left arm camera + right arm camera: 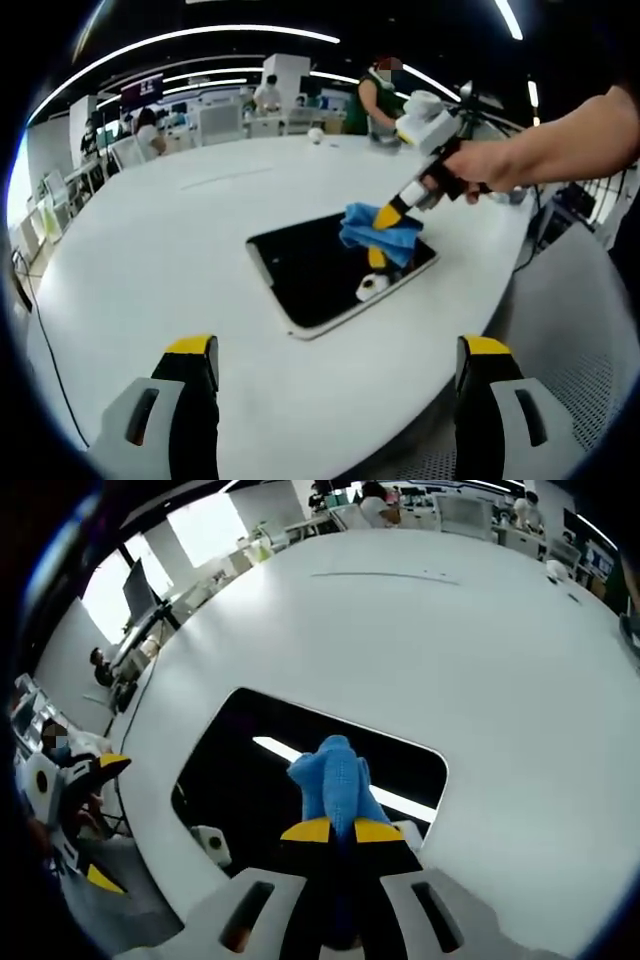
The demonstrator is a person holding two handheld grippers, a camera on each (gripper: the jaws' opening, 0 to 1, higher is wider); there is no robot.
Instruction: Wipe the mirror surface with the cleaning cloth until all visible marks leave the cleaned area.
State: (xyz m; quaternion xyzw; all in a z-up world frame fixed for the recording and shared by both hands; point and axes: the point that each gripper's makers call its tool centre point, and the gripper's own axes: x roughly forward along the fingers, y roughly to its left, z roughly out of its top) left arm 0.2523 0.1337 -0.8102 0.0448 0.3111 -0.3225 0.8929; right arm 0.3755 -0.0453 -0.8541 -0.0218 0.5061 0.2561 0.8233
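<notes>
White counter (180, 250), mirror (310, 275) flat on it.
Right claw (336, 830) pinches cloth (335, 780), pressing it down to wipe; left claw (335, 365) spread, hovering clear.

Bright overhead strip lights, fisheye-warped edges

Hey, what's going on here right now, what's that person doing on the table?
A person is cleaning a mirror that lies flat on a white table. The right gripper is shut on a blue cloth and presses it onto the mirror near one corner. The left gripper is open and hangs above the table's near edge, holding nothing.
</notes>
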